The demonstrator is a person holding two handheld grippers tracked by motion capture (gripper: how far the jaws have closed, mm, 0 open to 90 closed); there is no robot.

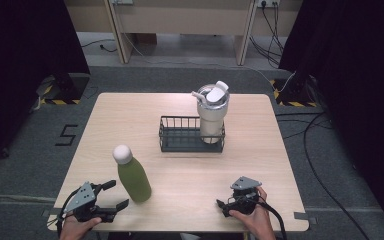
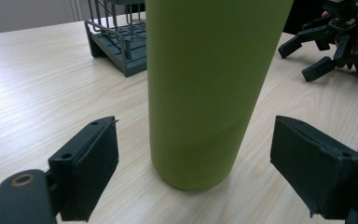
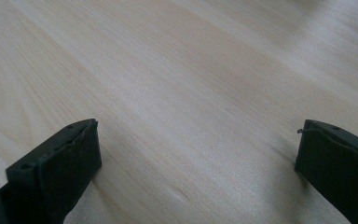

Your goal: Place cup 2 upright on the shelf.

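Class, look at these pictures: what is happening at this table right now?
A person holds a gripper in each hand at a wooden table. The left gripper, jaws open, faces an upright green bottle without touching it. The right gripper is open over bare wood. Farther back, a lidded tumbler stands in a dark wire basket.

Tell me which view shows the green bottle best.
The high view: the whole bottle stands upright there, white cap included, near the left tool. The left gripper view gives only its lower body, close up between the open jaws. The right gripper view looks at bare table.
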